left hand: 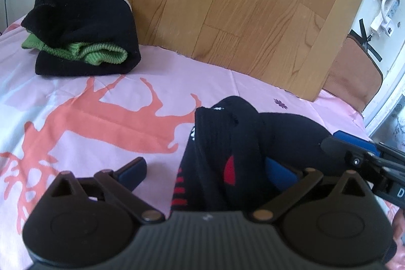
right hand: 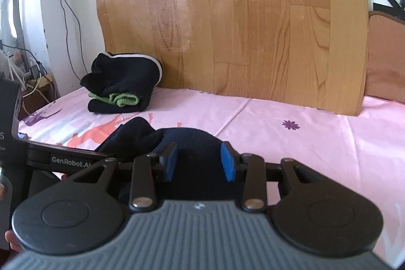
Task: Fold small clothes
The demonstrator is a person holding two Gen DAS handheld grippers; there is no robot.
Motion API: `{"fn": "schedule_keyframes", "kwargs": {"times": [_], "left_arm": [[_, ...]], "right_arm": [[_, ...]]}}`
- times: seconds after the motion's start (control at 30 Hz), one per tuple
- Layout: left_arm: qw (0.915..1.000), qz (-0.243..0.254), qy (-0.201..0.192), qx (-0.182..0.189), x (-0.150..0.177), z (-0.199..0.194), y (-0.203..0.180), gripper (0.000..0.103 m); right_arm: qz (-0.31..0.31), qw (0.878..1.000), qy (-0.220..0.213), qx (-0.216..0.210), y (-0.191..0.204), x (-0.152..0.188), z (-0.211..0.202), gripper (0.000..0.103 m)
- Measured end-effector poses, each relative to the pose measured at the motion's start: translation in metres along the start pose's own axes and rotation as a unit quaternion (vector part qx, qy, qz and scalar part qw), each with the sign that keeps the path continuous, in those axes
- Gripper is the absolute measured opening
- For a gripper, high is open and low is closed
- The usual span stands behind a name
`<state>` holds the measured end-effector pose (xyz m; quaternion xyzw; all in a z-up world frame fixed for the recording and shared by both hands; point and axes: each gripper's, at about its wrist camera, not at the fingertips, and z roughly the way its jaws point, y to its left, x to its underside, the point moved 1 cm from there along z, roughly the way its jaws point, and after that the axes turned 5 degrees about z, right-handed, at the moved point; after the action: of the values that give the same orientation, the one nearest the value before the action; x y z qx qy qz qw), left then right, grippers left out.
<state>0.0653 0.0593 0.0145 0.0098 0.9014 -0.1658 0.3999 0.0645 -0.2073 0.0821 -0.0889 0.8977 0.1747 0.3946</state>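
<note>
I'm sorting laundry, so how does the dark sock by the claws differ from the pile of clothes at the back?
The sock is black with red marks and lies loose and rumpled; the pile is folded, with green knit inside. The sock lies between the claws; the pile sits apart by the wooden board. Both rest on the pink sheet.

Lower part of the black sock [left hand: 215, 163] hidden behind the left gripper [left hand: 207, 168] housing. Folded pile [right hand: 124, 85]: the count of garments cannot be told. Right gripper [right hand: 200, 161] pad contact with sock unclear.
</note>
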Motion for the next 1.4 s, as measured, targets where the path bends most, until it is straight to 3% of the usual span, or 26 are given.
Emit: {"fn": "schedule_keyframes", "kwargs": {"times": [0.13,0.37,0.57,0.63,0.67,0.83,1.1,1.2,1.3,1.4], "left_arm": [[0.9999,-0.004,-0.011,0.007,-0.001,-0.005,0.001,0.102],[0.9968,0.003,-0.06,0.052,-0.004,-0.027,-0.004,0.102],[0.9974,0.018,-0.038,0.058,-0.001,-0.021,-0.011,0.102],[0.9984,0.022,-0.02,0.048,0.001,-0.015,-0.012,0.103],[0.9989,0.023,-0.004,0.041,0.002,-0.008,-0.013,0.103],[0.9984,0.008,0.016,0.053,0.004,0.001,-0.007,0.103],[0.9981,0.006,0.004,0.061,0.004,-0.004,-0.005,0.103],[0.9971,-0.005,-0.02,0.073,0.0,-0.019,0.001,0.103],[0.9941,-0.026,-0.044,0.096,0.002,-0.039,0.016,0.103],[0.9925,-0.038,-0.034,0.111,0.005,-0.048,0.027,0.103]], "right_arm": [[-0.009,1.0,-0.011,0.019,0.006,0.001,-0.007,0.051],[-0.033,0.998,-0.051,0.003,0.02,0.005,-0.054,0.052],[-0.05,0.998,-0.041,-0.016,0.026,0.023,-0.07,0.052],[-0.033,0.999,-0.015,-0.018,0.021,0.031,-0.061,0.052],[-0.018,1.0,0.004,-0.02,0.017,0.036,-0.053,0.057],[0.113,0.991,0.041,-0.065,-0.017,0.056,-0.029,0.07],[0.146,0.986,0.032,-0.074,-0.022,0.059,-0.029,0.073],[0.17,0.981,0.028,-0.084,-0.026,0.06,-0.037,0.076],[0.19,0.977,0.011,-0.092,-0.037,0.056,-0.053,0.084],[0.192,0.977,-0.01,-0.096,-0.051,0.053,-0.069,0.09]]}}
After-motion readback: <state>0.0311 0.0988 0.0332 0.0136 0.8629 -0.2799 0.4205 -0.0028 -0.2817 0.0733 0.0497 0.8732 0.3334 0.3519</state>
